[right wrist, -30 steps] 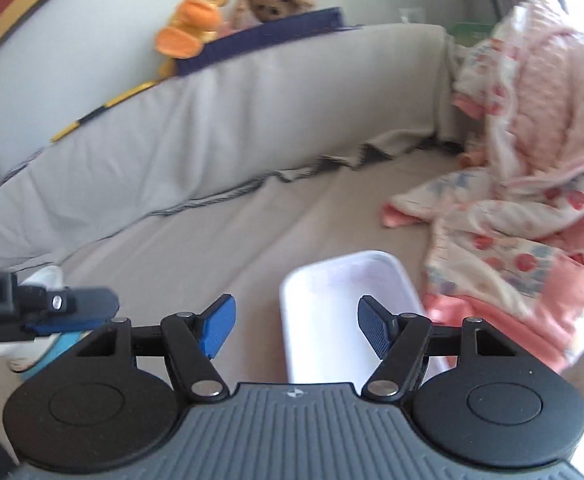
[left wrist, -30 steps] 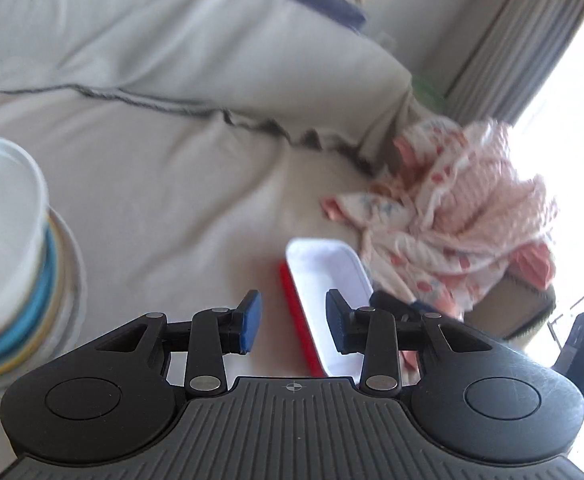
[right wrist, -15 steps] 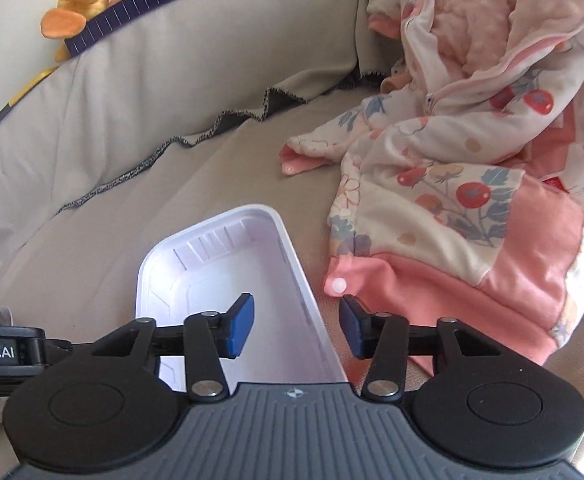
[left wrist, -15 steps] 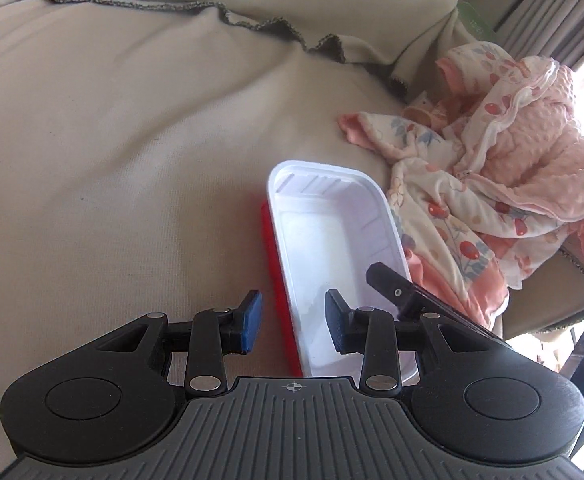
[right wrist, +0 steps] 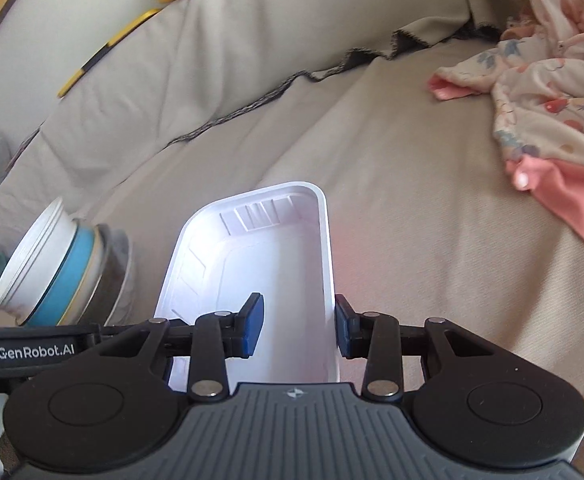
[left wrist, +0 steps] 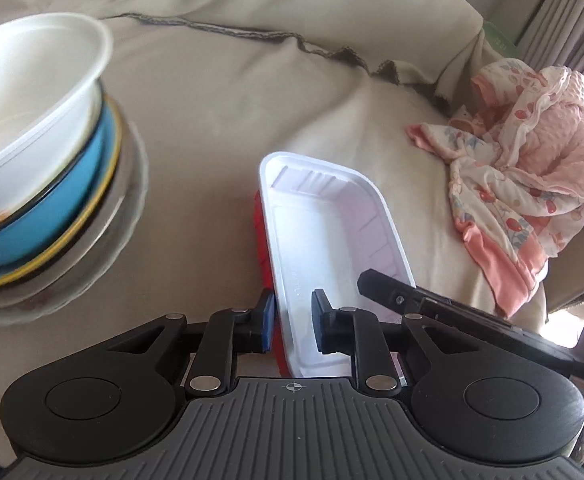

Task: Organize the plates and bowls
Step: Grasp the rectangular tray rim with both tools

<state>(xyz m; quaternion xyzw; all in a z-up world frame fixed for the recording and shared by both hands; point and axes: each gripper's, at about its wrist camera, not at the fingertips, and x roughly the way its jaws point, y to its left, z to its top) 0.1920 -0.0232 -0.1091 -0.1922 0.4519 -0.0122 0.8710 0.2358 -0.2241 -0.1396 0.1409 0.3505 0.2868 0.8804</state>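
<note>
A white rectangular plastic tray point(left wrist: 331, 236) with a red one under it point(left wrist: 260, 248) lies on the beige sofa seat; it also shows in the right wrist view point(right wrist: 260, 276). My left gripper point(left wrist: 292, 320) straddles the tray's left rim, its jaws narrowed around the rim. My right gripper point(right wrist: 297, 326) straddles the right rim, jaws partly closed, the right pad against the rim's outside. A stack with a white bowl point(left wrist: 24, 92) on a blue bowl point(left wrist: 52, 208) and plates stands to the left, also in the right wrist view point(right wrist: 64, 272).
A pink patterned blanket point(left wrist: 531, 184) lies bunched at the right of the seat, also in the right wrist view point(right wrist: 551, 92). The sofa backrest point(right wrist: 212, 52) runs behind. Curtains point(left wrist: 563, 8) hang at the far right.
Both grippers have moved down onto the near end of the tray and narrowed around its rims. The view has swung left, so the bowl stack is back in sight.
</note>
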